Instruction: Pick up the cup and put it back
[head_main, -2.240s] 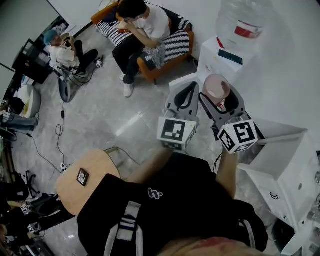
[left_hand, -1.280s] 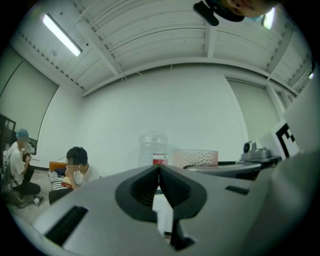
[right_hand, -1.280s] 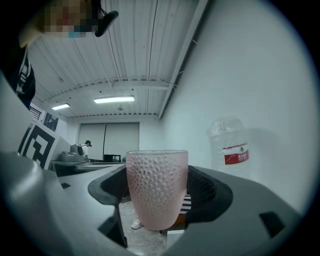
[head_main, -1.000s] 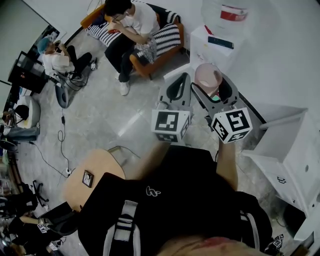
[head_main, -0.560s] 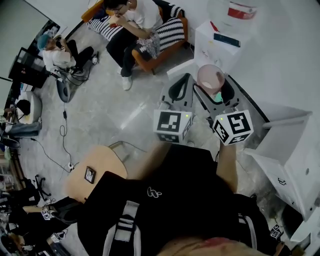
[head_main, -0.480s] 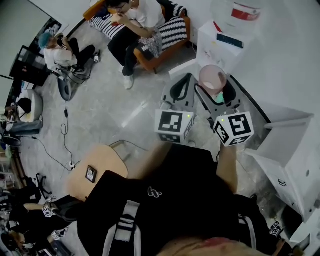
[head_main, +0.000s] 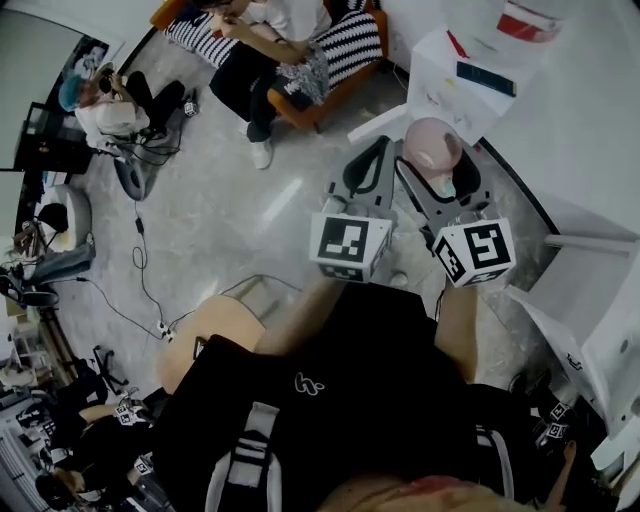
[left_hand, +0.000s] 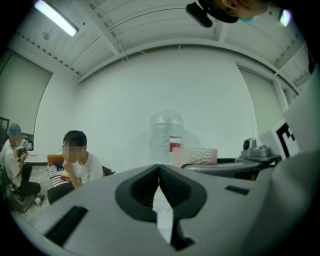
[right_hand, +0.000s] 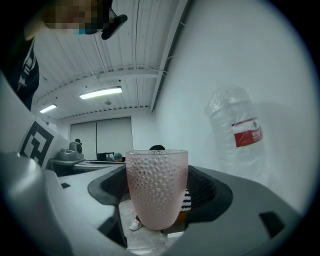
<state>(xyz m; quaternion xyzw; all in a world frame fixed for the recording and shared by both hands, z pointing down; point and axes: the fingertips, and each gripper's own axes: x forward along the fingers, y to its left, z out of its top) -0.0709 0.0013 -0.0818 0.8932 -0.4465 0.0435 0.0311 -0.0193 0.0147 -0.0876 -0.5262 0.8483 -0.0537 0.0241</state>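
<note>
Right gripper (right_hand: 157, 192): jaws closed onto the pink cup (right_hand: 157, 186), one pad against each side of its lower body, so the tool is loaded. The cup is frosted and dimpled; it stands upright in the grip, open rim on top and narrower base below, long axis vertical and set crosswise to the line of the jaws. No tilt is apparent in the right gripper view. In the head view the cup's mouth faces up toward the camera. The cup is off any surface, held in the air out in front of the person, above the grey floor (head_main: 215, 205) and near the white dispenser cabinet (head_main: 470, 90), not touching it. The large water bottle (right_hand: 234, 134) with a red label stands on that cabinet, beyond the cup and to its right in the right gripper view. Left gripper (left_hand: 159, 169): jaws drawn together with the tips meeting, only a thin slit lower down, nothing between them. It is held just beside the right gripper, on its left, at about the same height. Each gripper carries its marker cube (head_main: 350, 246) at the near end, toward the person's forearms. Surroundings: a seated person (head_main: 265, 35) on a striped armchair (head_main: 350, 45) well beyond the grippers, a second person (head_main: 100, 105) sitting on the floor at the far left, a round wooden stool (head_main: 215, 330) at the lower left, a white cabinet (head_main: 605, 335) at the right edge
</note>
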